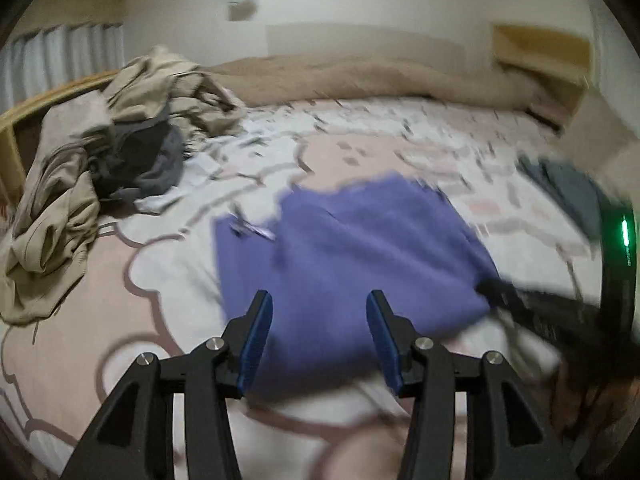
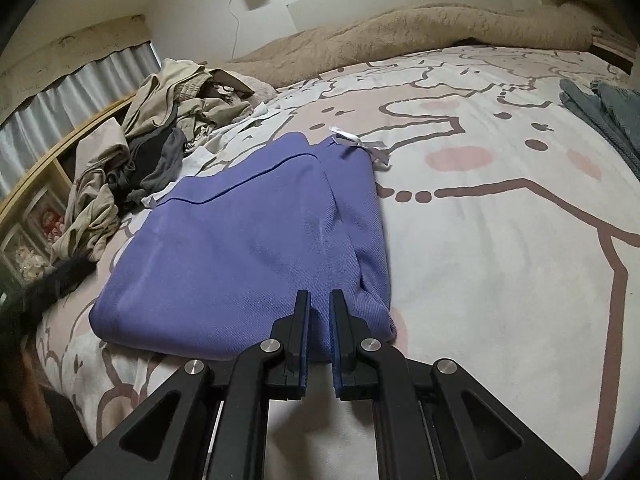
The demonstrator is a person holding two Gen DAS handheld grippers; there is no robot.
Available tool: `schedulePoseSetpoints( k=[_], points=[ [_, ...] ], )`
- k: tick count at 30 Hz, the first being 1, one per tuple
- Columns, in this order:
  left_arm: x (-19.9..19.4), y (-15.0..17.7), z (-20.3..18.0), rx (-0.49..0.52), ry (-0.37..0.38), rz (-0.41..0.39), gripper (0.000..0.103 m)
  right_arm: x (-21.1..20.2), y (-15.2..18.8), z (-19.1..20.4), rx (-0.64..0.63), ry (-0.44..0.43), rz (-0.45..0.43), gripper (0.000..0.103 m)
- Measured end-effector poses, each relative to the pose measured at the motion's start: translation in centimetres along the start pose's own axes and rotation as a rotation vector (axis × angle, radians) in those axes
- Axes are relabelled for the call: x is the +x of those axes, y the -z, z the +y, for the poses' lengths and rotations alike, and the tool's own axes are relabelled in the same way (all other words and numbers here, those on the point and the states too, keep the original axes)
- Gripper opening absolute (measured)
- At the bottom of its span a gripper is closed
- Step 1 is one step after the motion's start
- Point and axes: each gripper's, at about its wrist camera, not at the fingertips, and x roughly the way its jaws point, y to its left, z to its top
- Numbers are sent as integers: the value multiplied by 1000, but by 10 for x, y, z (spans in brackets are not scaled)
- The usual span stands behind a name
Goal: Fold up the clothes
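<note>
A folded purple garment [image 1: 340, 248] [image 2: 248, 248] lies flat on the patterned bed sheet [image 2: 500, 260], with a white label [image 2: 352, 138] at its far corner. My left gripper [image 1: 318, 296] hovers over the garment's near part, open, with nothing between its blue pads. My right gripper [image 2: 320, 298] is shut on the garment's near edge, and purple cloth shows between its fingers. In the blurred left wrist view the right gripper [image 1: 540, 312] appears as a dark shape at the garment's right corner.
A heap of beige and dark clothes [image 1: 100, 152] [image 2: 160, 128] lies on the bed's left side. A tan blanket [image 1: 360, 76] [image 2: 440, 28] is bunched along the far edge. A grey-blue garment [image 2: 600, 112] lies at the right. A wooden shelf [image 2: 36, 220] borders the bed's left.
</note>
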Motion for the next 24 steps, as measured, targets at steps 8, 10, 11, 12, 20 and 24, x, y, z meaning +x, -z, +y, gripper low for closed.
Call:
schedulePoseSetpoints(
  k=[8, 10, 11, 12, 20, 24],
  points=[
    [34, 14, 7, -50, 8, 118, 51, 15, -16, 4, 0, 1, 10, 7],
    [34, 15, 9, -69, 21, 121, 51, 24, -24, 8, 2, -3, 13, 7],
    [33, 16, 8, -66, 20, 118, 51, 23, -24, 7, 3, -4, 14, 7],
    [31, 17, 7, -64, 20, 113, 51, 23, -24, 7, 4, -5, 15, 7],
    [23, 20, 28, -195, -62, 121, 54, 30, -33, 7, 33, -37, 16, 7],
    [36, 26, 37, -248, -61, 176, 63, 10, -33, 2, 73, -41, -50, 7]
  ],
)
